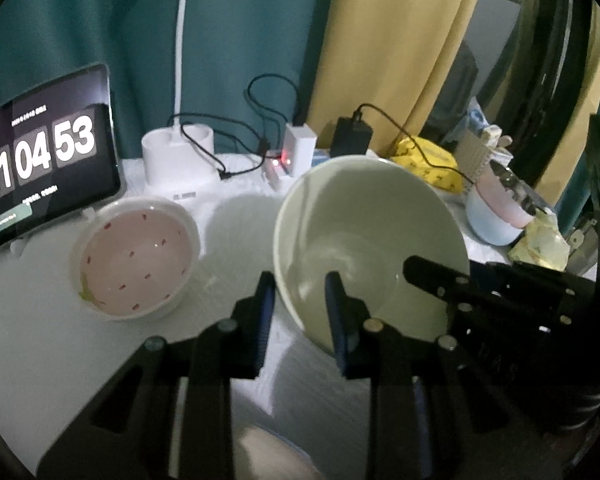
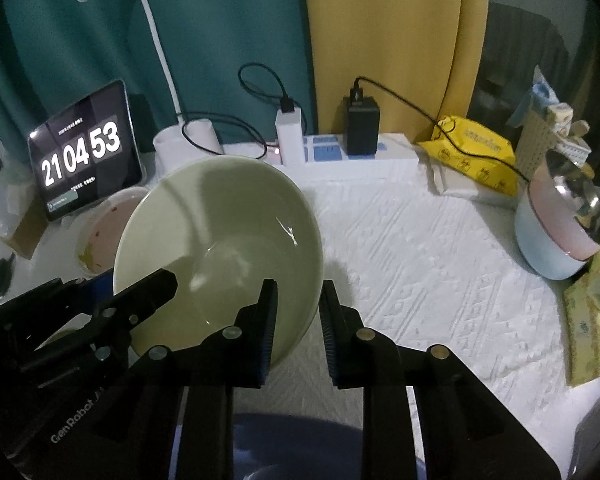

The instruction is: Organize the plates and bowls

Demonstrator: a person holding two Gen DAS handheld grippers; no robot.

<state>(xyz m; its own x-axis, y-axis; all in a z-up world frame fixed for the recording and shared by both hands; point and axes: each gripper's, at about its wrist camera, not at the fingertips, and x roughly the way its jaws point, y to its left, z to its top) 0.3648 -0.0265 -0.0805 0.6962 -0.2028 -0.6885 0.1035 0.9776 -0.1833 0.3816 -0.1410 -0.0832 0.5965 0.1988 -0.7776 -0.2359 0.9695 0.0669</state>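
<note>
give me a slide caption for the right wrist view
Both grippers, right gripper and left gripper, clamp the rim of a pale green bowl above the white tablecloth.

Home interior, likely a bedroom or living corner. Teal curtain [image 2: 228, 20] and yellow curtain [image 2: 384, 40] hang at 12 o'clock behind the tabletop [image 2: 420, 248], which carries a white embossed cloth. Tablet [image 2: 85, 152] showing a flip clock at 10 o'clock. White desk lamp [image 2: 156, 32] at 11 o'clock. Chargers on a power strip [image 2: 360, 152] at 12. Yellow wipes pack [image 2: 476, 156] at 2 o'clock. Domestic clutter, dim evening light.
</note>
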